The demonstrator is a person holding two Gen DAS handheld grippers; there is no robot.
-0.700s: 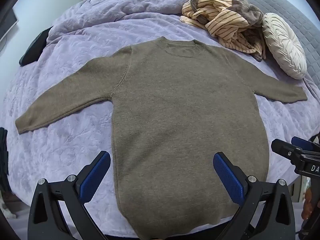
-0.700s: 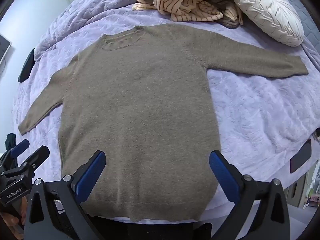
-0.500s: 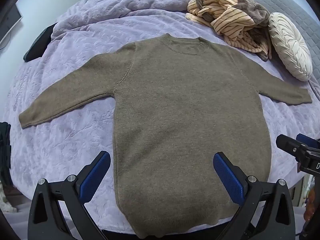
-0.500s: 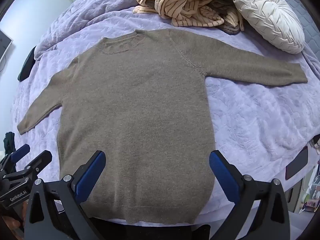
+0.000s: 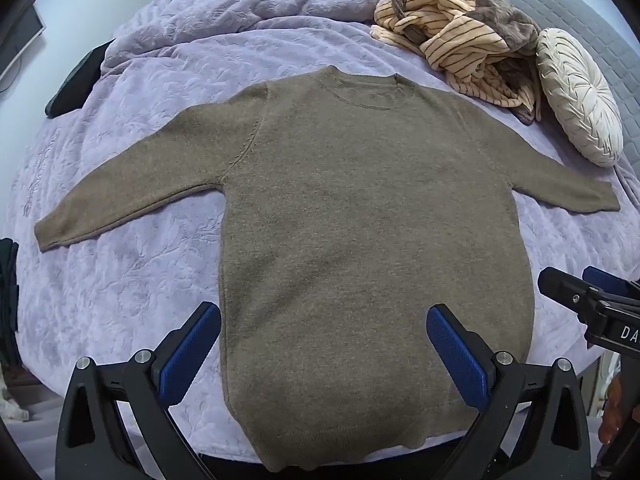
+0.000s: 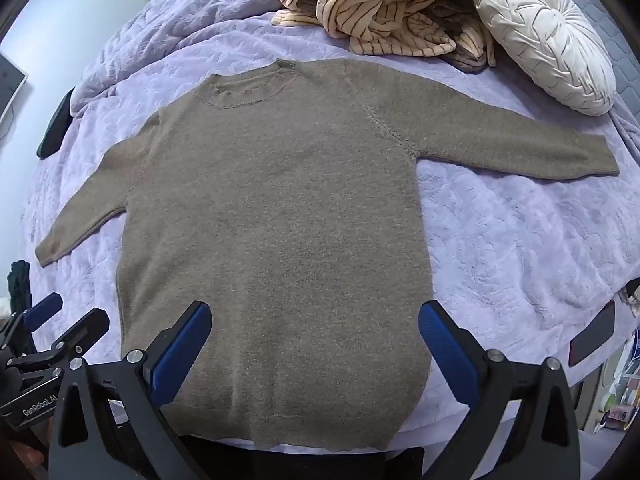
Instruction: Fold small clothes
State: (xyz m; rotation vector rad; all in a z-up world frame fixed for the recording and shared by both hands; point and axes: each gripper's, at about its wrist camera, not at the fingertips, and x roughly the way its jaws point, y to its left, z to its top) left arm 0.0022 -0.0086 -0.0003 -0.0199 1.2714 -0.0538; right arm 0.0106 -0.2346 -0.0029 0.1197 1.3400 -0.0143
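Left wrist view: left gripper [image 5: 323, 350] hangs above the hem end of the sweater [image 5: 360, 220], jaws spread to full width, nothing between the blue pads. The right gripper [image 6: 315, 346] sits the same way in its own view, spread wide and empty, over the lower body of the garment. Each gripper tip shows at the edge of the other's view. The sweater lies flat and face-down or face-up (cannot tell which) on the lavender bedspread [image 5: 132, 280], hem nearest and hanging close to the bed edge, sleeves out to both sides, neckline farthest. Beyond the collar: a heap of striped clothing [image 5: 460, 52] and a round cream cushion [image 5: 576, 96], just beside the far sleeve cuff. Folding not yet begun, by the look of it. Risks: the quilted bedspread is soft, so a pinch at the hem could catch bedding with the knit; the hem near the edge could slide off if dragged; a sleeve swung inward could snag the cushion or striped heap.
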